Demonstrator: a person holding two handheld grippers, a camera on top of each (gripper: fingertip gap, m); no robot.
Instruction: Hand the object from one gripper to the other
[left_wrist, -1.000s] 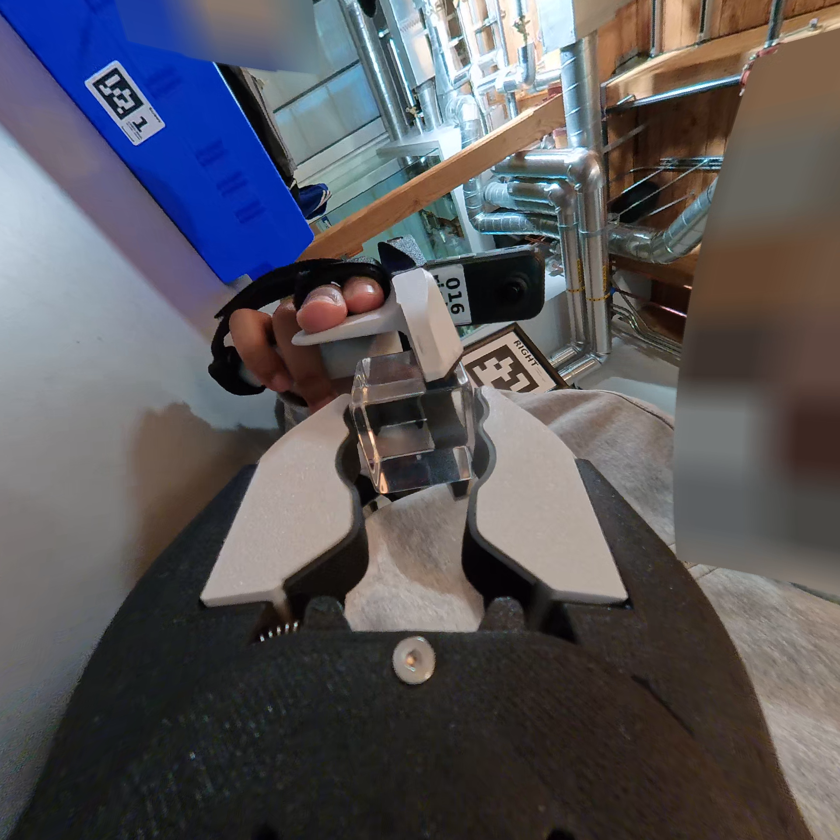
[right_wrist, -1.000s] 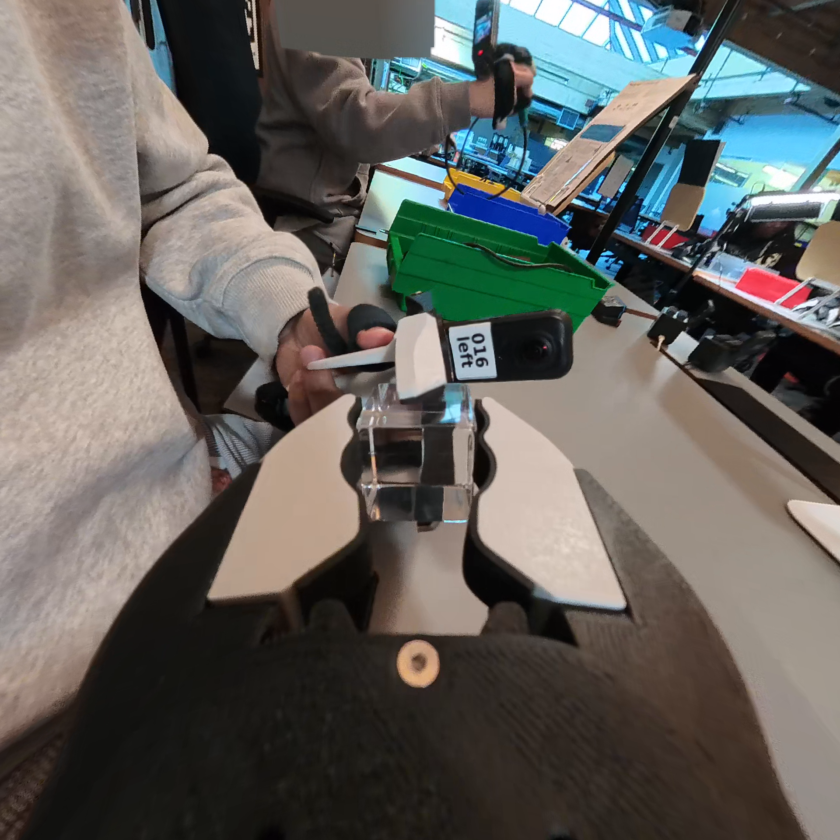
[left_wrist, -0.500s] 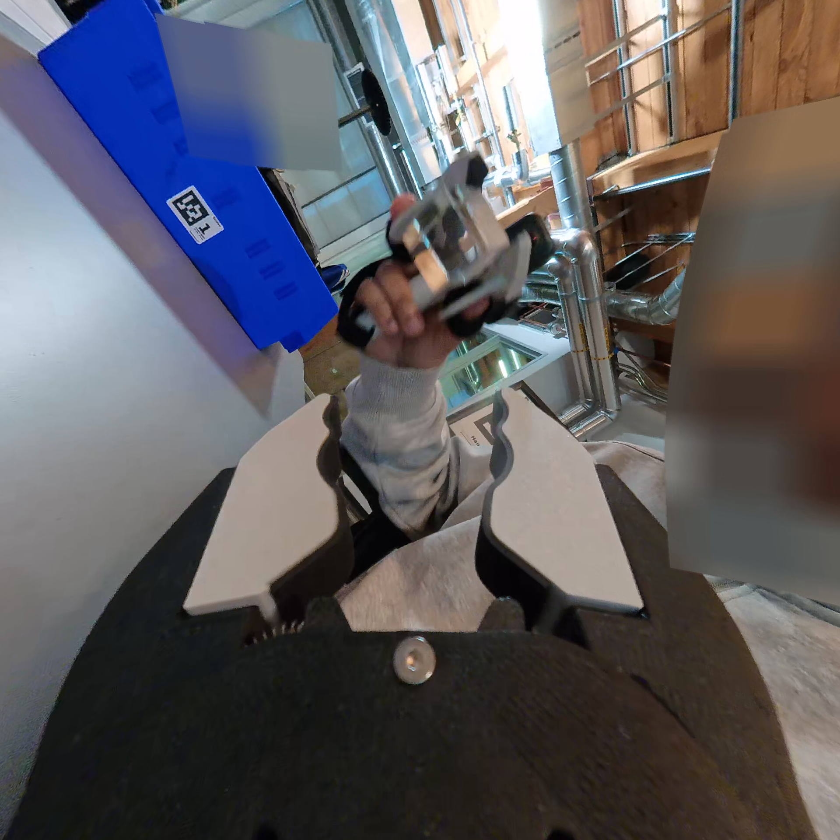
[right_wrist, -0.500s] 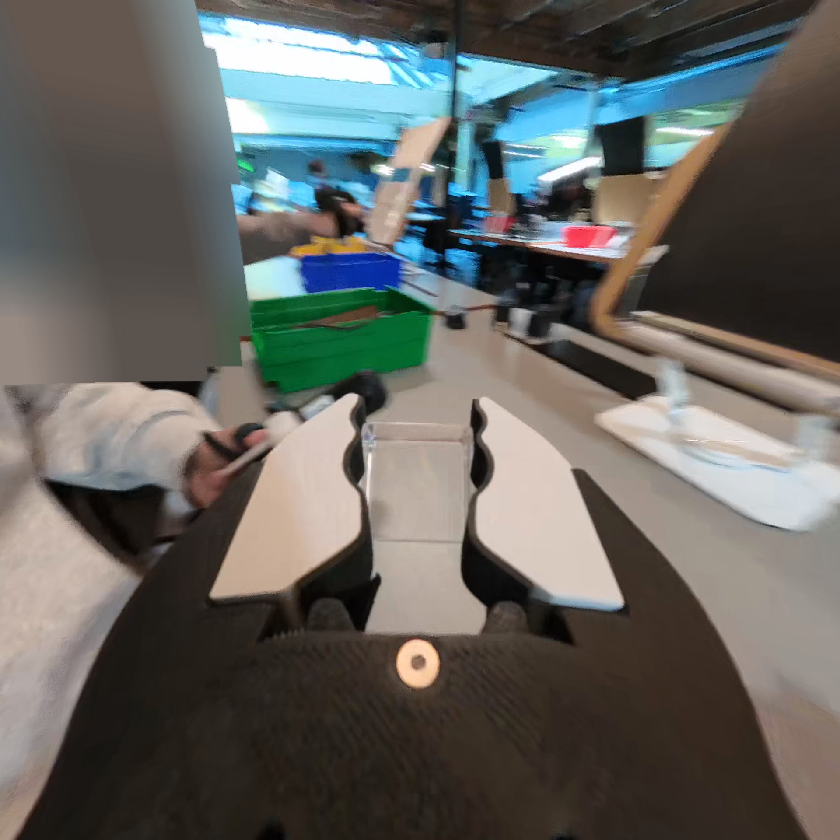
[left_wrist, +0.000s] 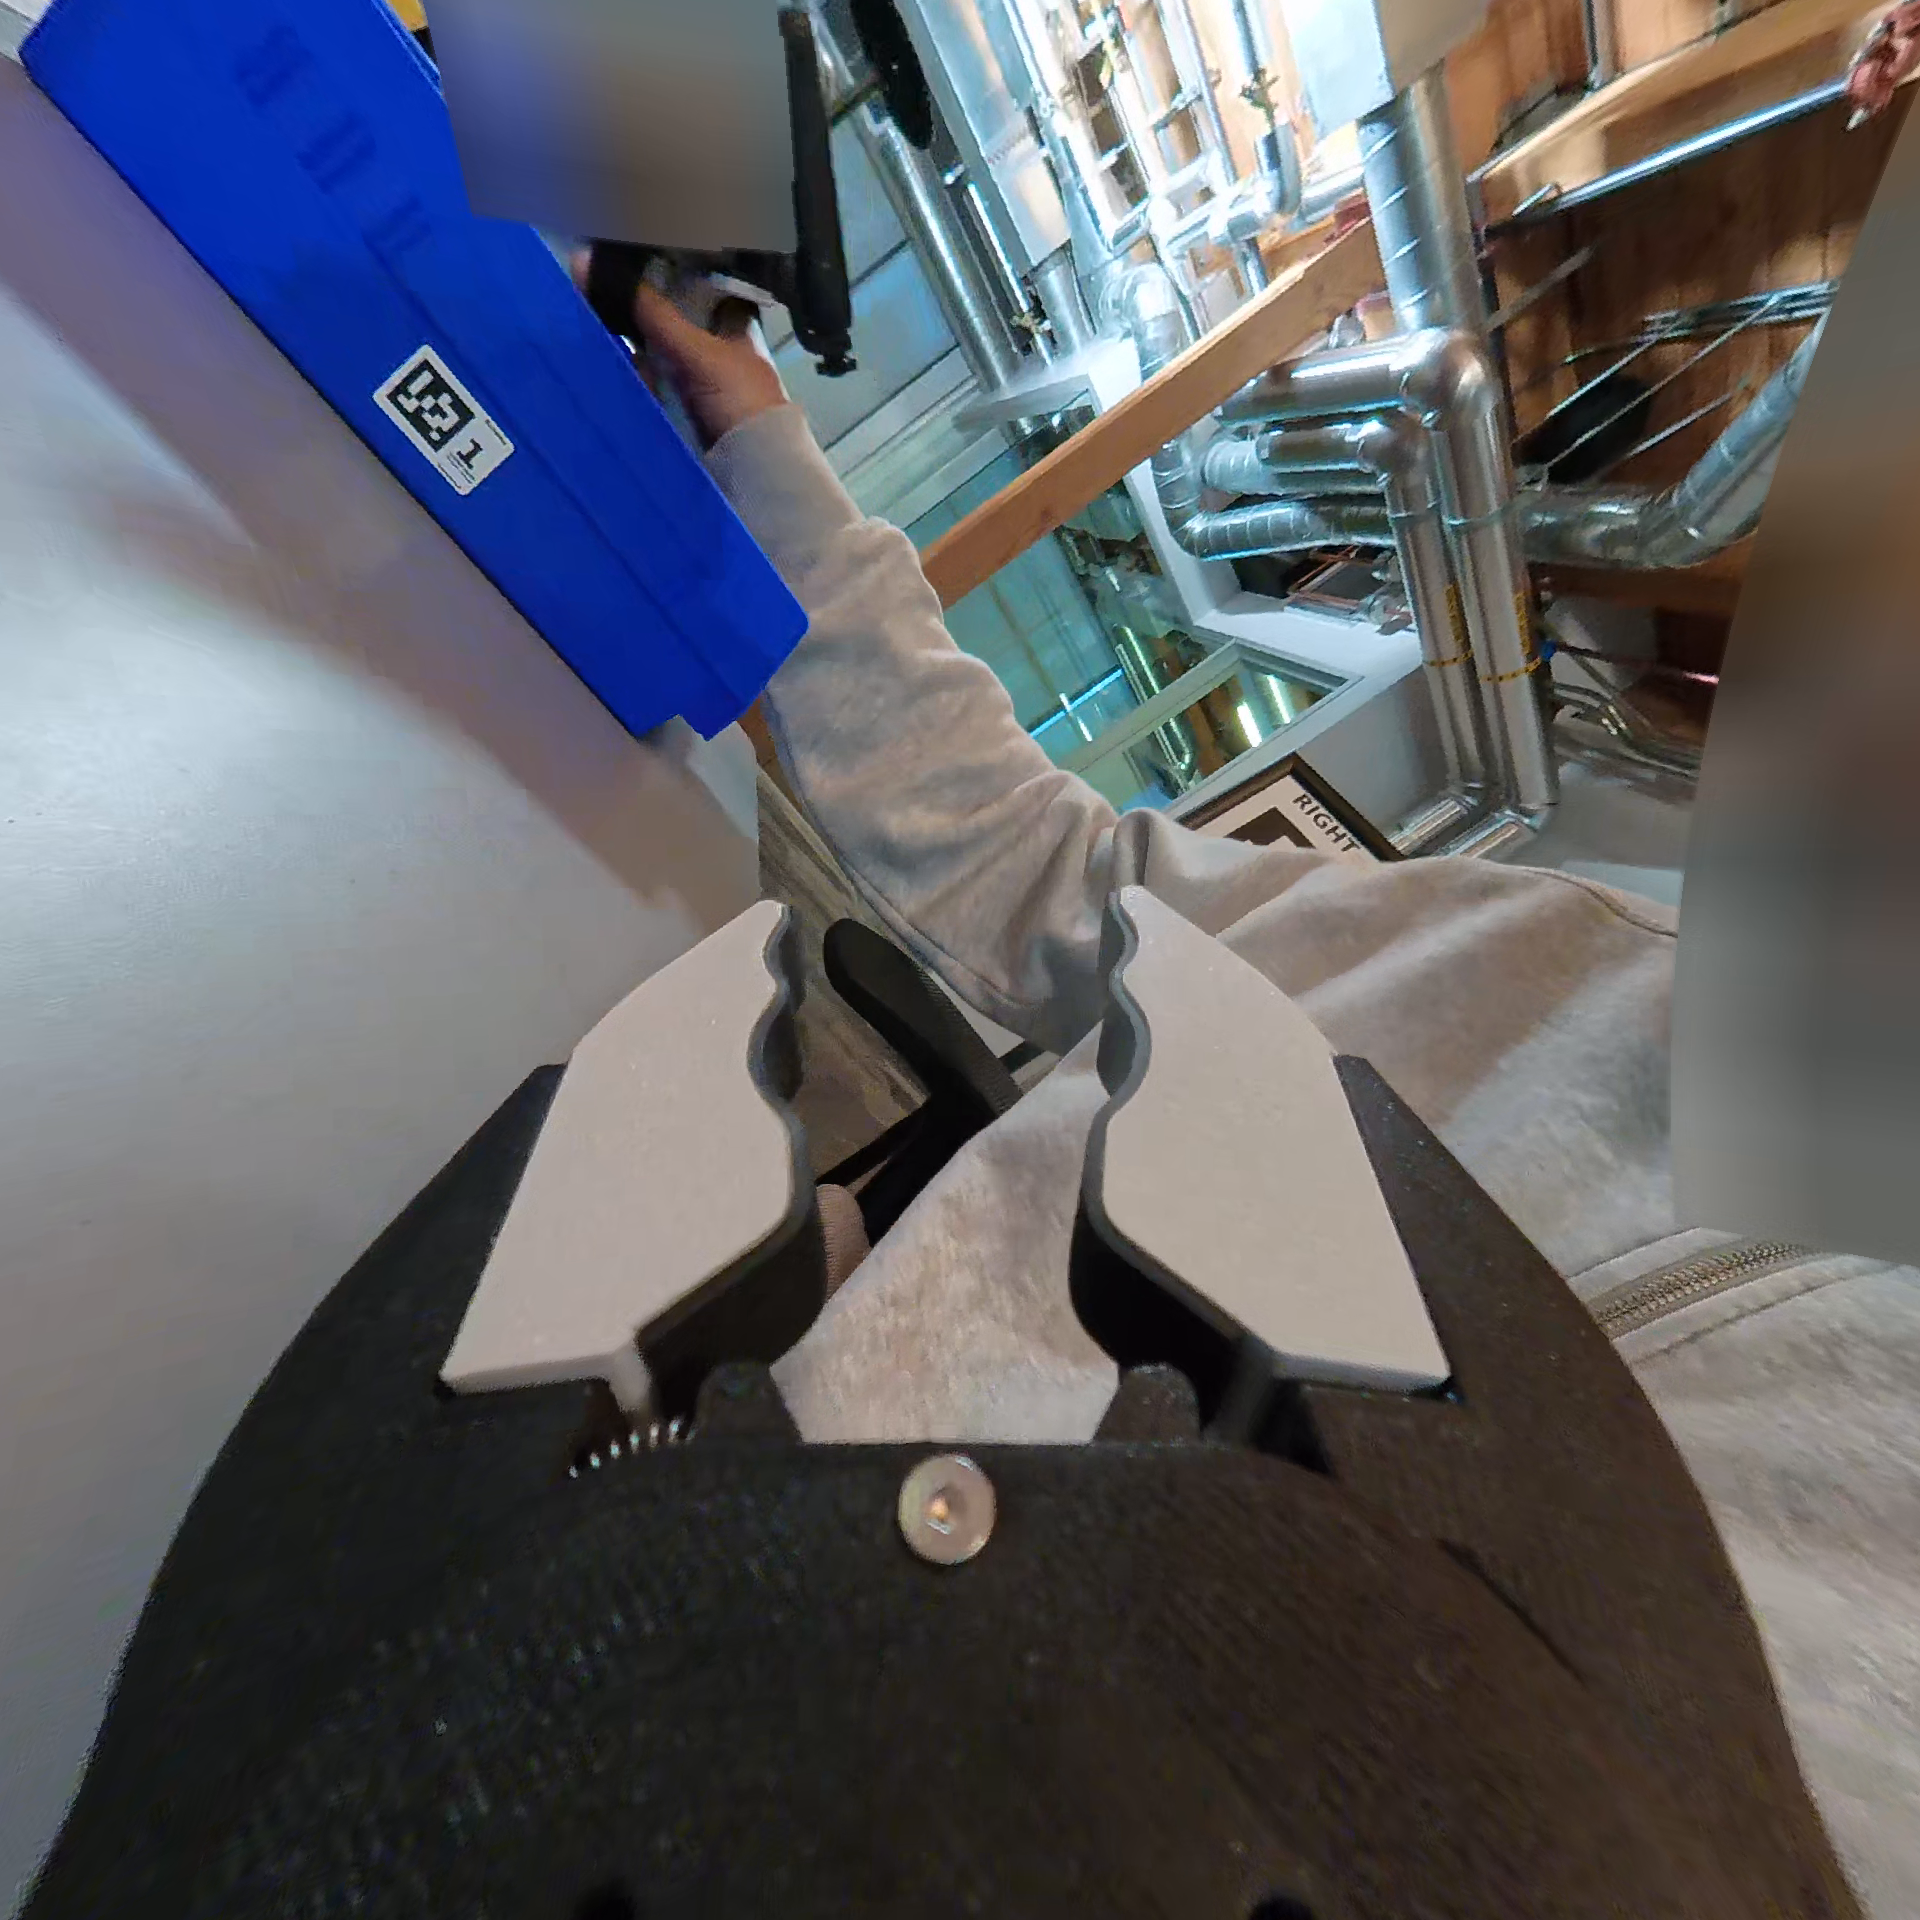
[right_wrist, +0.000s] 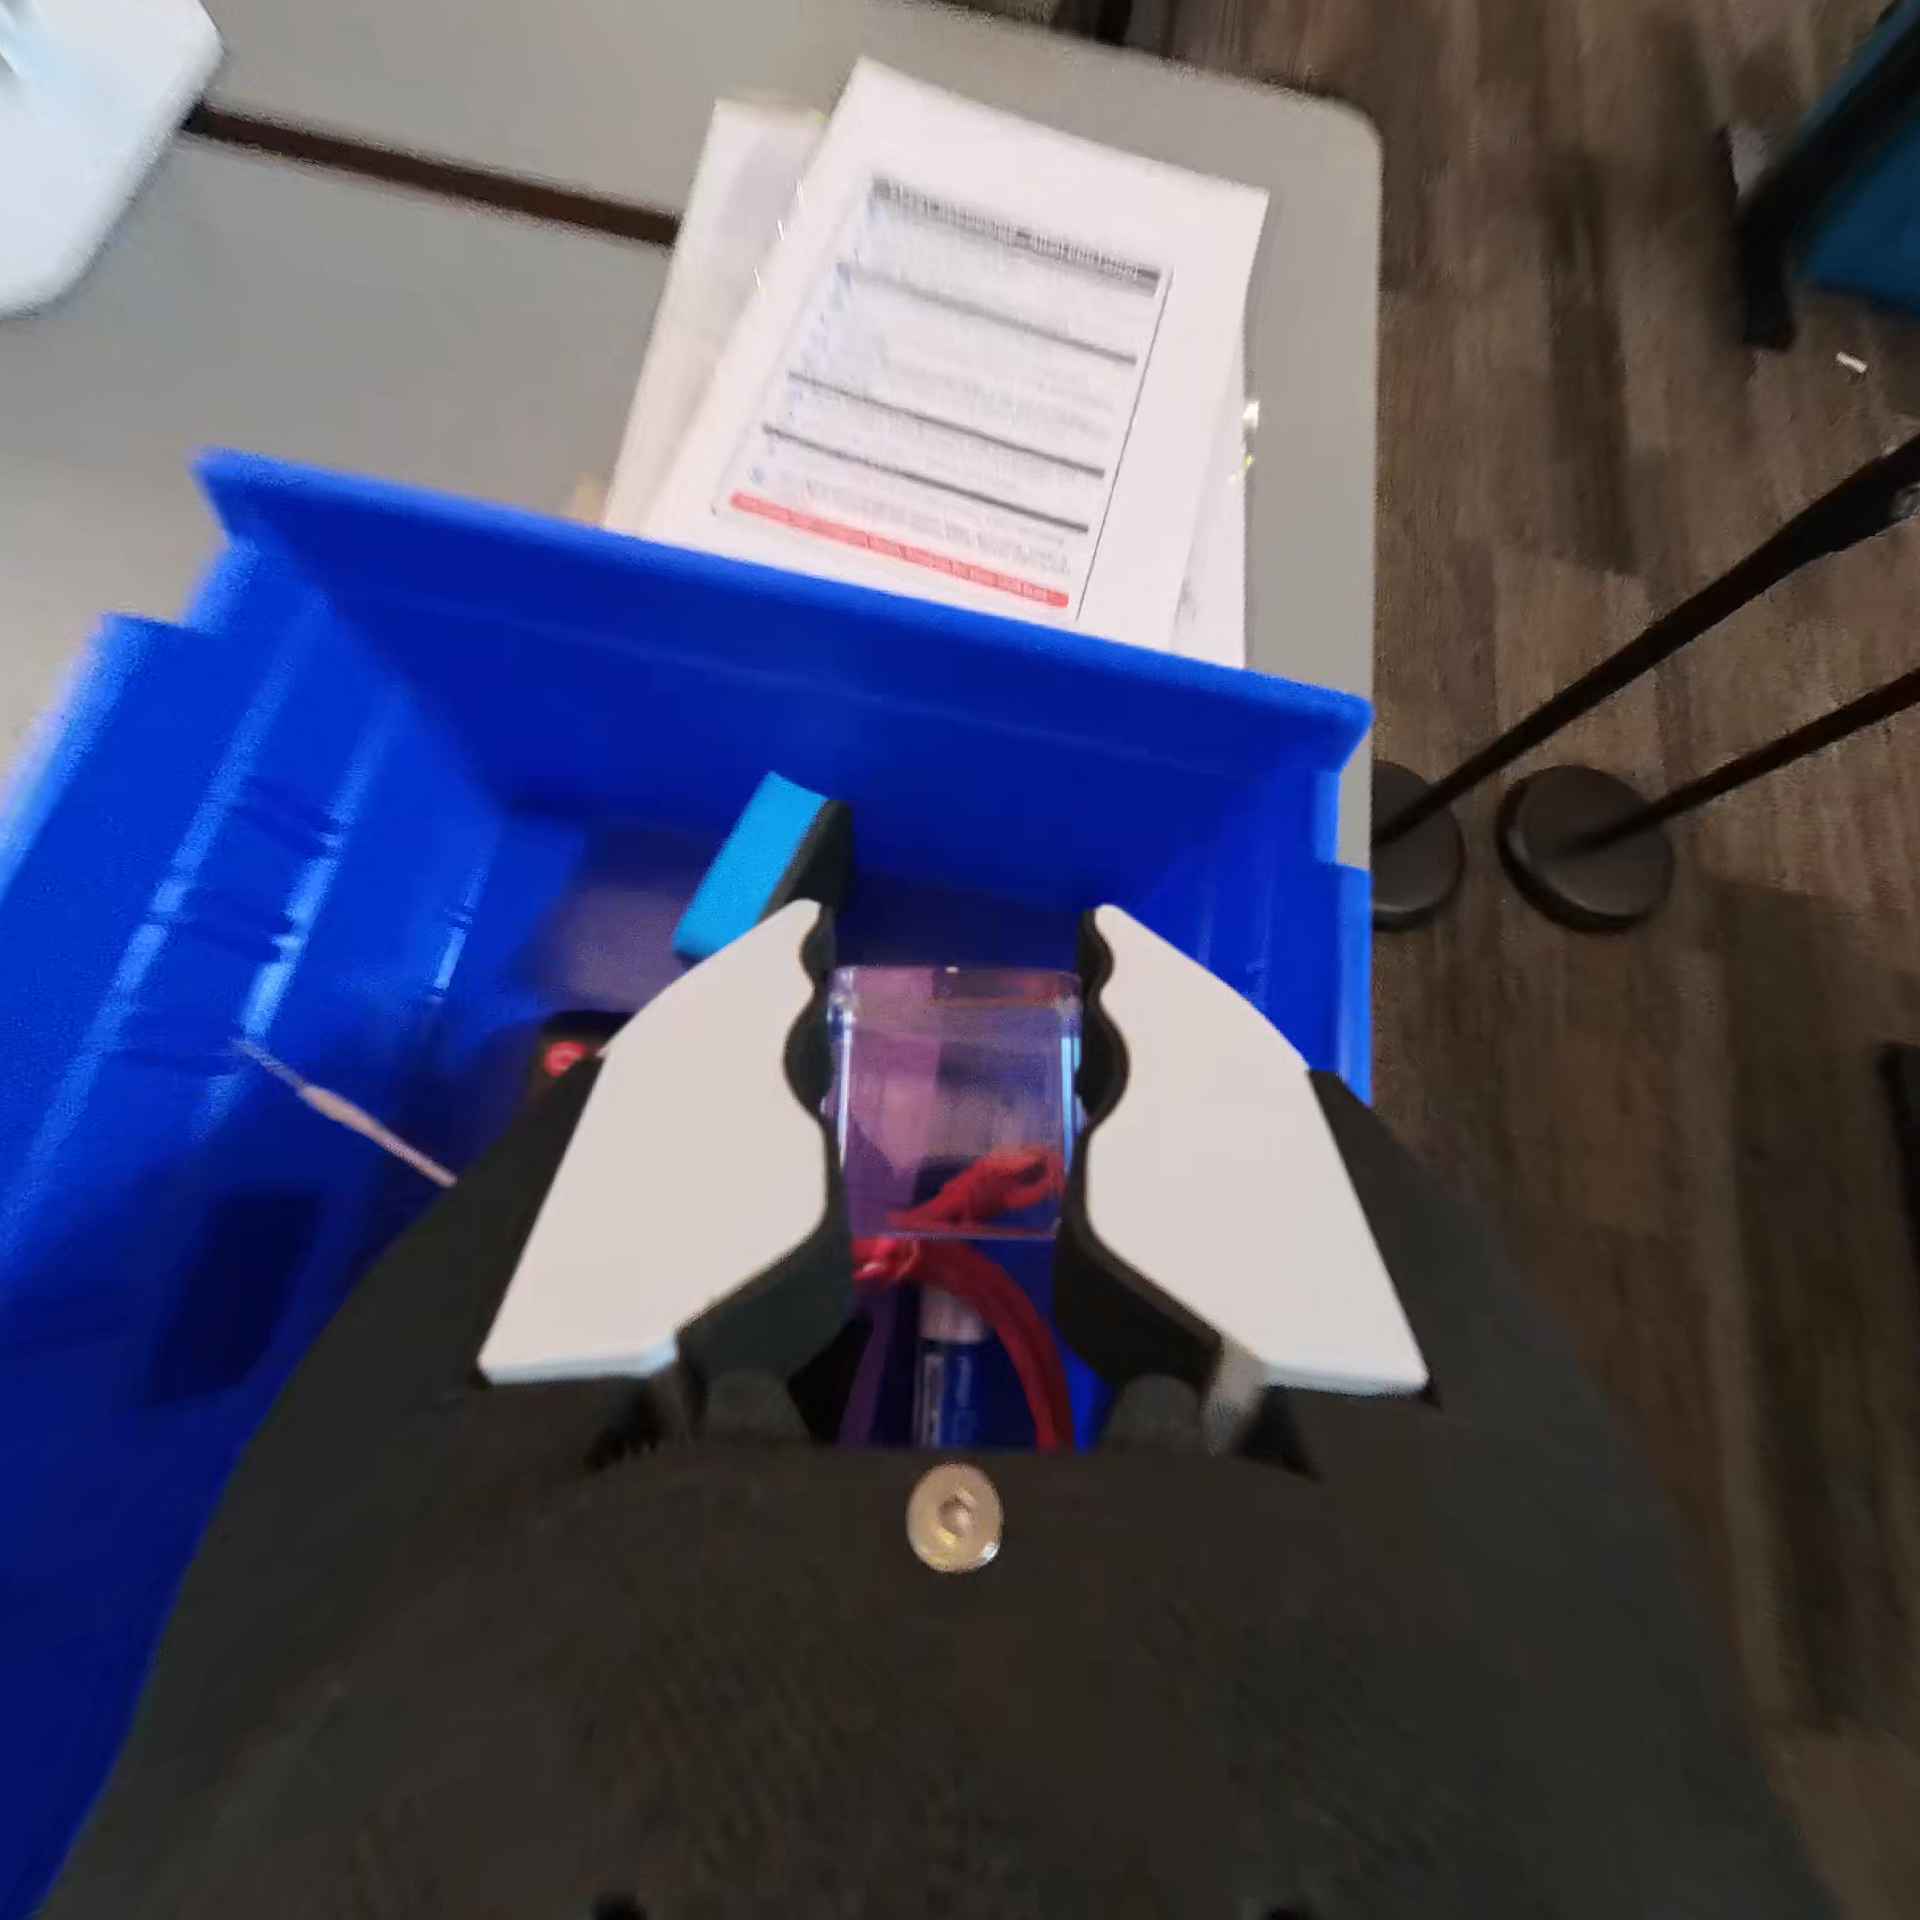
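A clear plastic cube sits between the fingers of my right gripper, which is shut on it and holds it over the open blue bin. My left gripper is open and empty, its fingers apart, pointing at the person's grey sleeve. In the left wrist view the person's arm reaches up behind the blue bin; the right gripper itself is hidden there.
Inside the bin lie a light-blue block, a red cord and a pen-like item. Printed papers lie on the grey table behind the bin. Black stand bases rest on the wood floor at right. My right fingertips sit around 50 cm from my left ones. The light-blue block is about 4 cm from my right fingertips and 45 cm from my left.
The cube was held by both grippers; my left gripper opened and let go. My right gripper carried the cube away and now holds it above the blue bin, pointing down.
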